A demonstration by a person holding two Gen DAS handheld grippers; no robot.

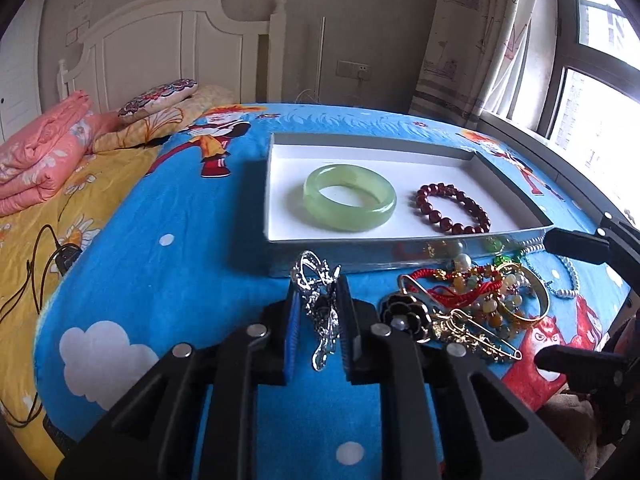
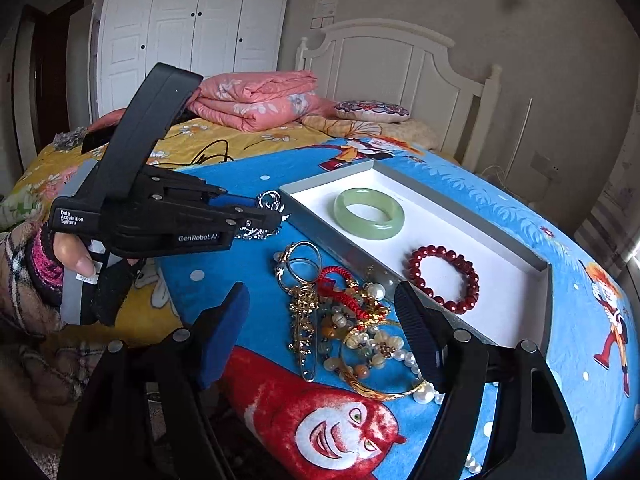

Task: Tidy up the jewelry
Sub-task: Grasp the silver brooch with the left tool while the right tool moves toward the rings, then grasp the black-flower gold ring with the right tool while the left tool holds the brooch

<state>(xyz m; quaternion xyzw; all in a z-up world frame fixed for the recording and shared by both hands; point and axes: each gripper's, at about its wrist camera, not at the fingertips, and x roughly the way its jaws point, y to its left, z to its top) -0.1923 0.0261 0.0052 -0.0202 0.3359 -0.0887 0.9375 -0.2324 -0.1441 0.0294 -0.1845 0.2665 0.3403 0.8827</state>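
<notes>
A glittering silver brooch (image 1: 318, 304) of looped wire and clear stones is pinched between the narrowed jaws of the left gripper (image 1: 318, 320), just near of the shallow white tray (image 1: 280, 184). Inside the tray lie a smooth, translucent green bangle (image 1: 350, 197) and, to its right, a bracelet of round dark-red beads (image 1: 452, 208). A tangled jewelry pile (image 2: 352, 320) of pearls, red cord and gold pieces sits on the fuzzy blue blanket (image 1: 160, 208) between the wide-open, empty jaws of the right gripper (image 2: 320, 340).
</notes>
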